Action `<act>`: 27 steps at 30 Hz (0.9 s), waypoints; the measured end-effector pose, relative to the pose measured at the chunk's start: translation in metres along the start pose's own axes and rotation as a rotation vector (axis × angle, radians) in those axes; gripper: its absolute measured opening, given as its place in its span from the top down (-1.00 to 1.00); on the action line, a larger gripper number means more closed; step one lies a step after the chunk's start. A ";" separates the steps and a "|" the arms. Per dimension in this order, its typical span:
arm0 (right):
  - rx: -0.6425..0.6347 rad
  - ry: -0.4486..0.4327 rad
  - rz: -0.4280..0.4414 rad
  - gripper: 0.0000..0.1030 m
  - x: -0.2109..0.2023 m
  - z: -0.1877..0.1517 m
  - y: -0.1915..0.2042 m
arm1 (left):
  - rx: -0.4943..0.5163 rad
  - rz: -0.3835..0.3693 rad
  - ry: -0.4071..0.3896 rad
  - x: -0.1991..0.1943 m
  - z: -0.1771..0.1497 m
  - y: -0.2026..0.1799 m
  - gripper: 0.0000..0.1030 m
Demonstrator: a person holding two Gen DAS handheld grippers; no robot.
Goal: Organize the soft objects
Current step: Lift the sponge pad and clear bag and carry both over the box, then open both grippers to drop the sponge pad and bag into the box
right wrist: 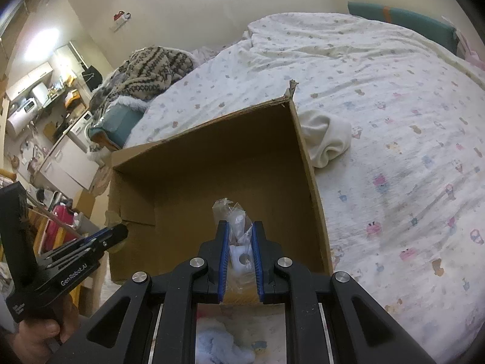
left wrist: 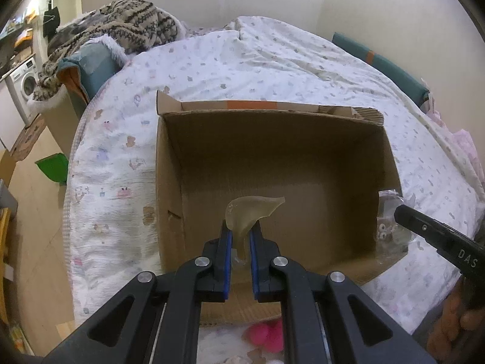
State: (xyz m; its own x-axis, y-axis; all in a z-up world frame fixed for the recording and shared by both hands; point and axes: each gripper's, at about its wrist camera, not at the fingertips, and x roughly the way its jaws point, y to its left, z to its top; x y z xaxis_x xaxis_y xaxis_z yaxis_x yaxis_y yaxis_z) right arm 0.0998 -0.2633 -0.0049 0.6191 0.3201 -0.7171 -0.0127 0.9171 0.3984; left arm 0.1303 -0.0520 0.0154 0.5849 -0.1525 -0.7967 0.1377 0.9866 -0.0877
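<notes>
Open cardboard box (left wrist: 272, 163) on the bed — translucent yellowish soft piece (left wrist: 251, 212) and clear plastic packet (right wrist: 235, 221) held above it.

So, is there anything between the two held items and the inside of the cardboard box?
Nothing visible. The left gripper holds the translucent piece and the right gripper the plastic packet over the open, empty-looking cardboard box.

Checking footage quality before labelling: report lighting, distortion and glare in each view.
Left wrist view: dim, warm light; fisheye bends the bed edges; box interior shadowed; the yellowish piece in the left claw is sharp. Right wrist view: bright glare upper left; plastic bag in the right claw glints; dark vignette at corners.
</notes>
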 end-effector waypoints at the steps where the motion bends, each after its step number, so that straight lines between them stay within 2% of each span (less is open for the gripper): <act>1: 0.013 0.008 0.004 0.68 0.003 -0.001 -0.002 | -0.006 0.000 0.005 0.003 0.000 0.001 0.81; 4: 0.033 0.035 0.001 0.68 0.011 -0.002 -0.005 | -0.022 -0.019 0.022 0.007 -0.003 0.003 0.81; 13: 0.003 0.086 -0.018 0.68 0.029 -0.008 0.000 | 0.014 -0.005 0.014 0.014 -0.010 -0.005 0.77; 27: -0.010 0.091 -0.050 0.68 0.035 -0.011 0.000 | 0.003 0.011 0.012 0.015 -0.013 -0.004 0.56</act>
State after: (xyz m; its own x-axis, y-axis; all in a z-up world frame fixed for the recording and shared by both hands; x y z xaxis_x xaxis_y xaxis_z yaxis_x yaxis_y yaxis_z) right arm 0.1123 -0.2496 -0.0361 0.5452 0.2941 -0.7850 0.0080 0.9346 0.3557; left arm 0.1284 -0.0571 -0.0035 0.5771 -0.1411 -0.8044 0.1338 0.9880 -0.0772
